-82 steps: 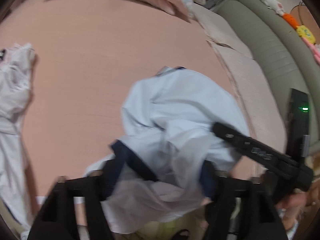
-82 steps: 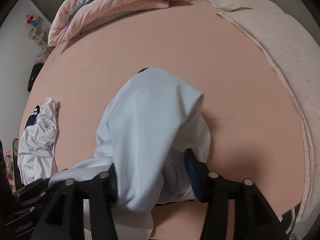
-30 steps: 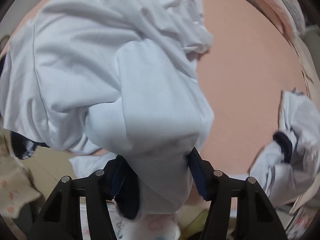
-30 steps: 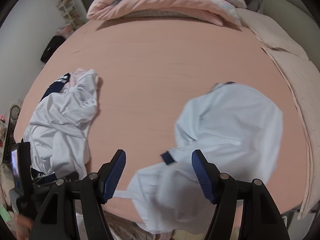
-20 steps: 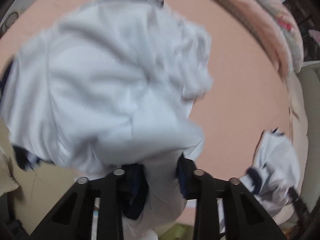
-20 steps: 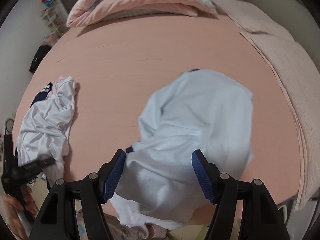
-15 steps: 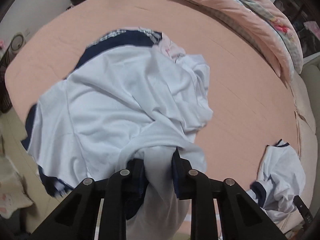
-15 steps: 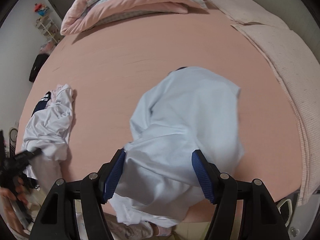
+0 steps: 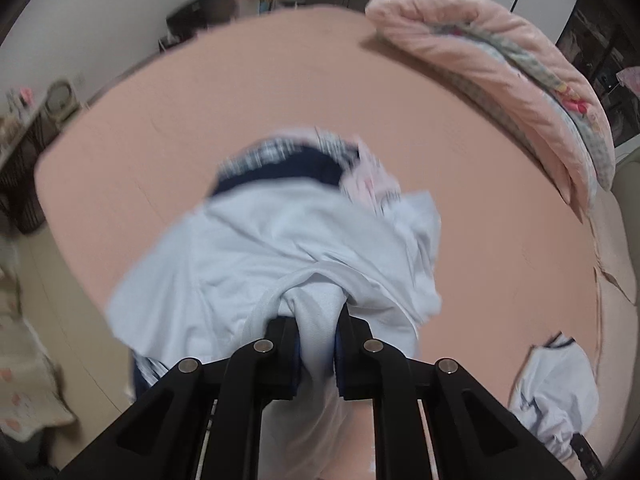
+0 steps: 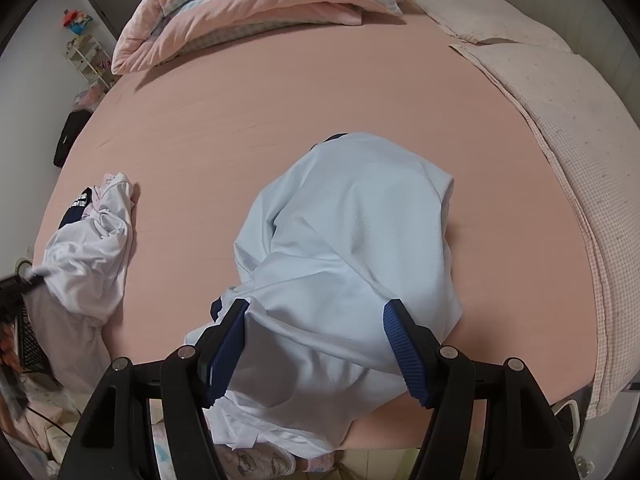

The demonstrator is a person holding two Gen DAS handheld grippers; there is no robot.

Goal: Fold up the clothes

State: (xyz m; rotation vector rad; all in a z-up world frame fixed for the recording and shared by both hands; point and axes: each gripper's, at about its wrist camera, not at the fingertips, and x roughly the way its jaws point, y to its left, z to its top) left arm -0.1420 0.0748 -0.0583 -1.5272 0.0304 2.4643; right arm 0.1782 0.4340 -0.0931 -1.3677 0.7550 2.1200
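Note:
A crumpled white garment (image 9: 280,248) lies near the left edge of the pink bed (image 9: 280,80), on top of a navy and plaid piece (image 9: 288,160). My left gripper (image 9: 316,320) has a bunched fold of it between its pads, its jaws closing on the cloth and lifting it. The right wrist view shows the same white garment (image 10: 92,248) pulled toward the left gripper (image 10: 14,286) at the frame's edge. A light blue shirt (image 10: 360,220) lies rumpled at the bed's front edge. My right gripper (image 10: 316,312) hovers over it, open, pads clear of the cloth.
A folded pink quilt (image 10: 240,0) lies at the head of the bed. A beige checked blanket (image 10: 560,92) runs along the right side. The light blue shirt (image 9: 556,392) hangs partly over the front edge. Shelves and a dark bag (image 10: 68,136) stand by the left wall.
My left gripper has closed on a fold of the white garment and risen, drawing the cloth up. My right gripper has shifted over the light blue shirt and stayed open.

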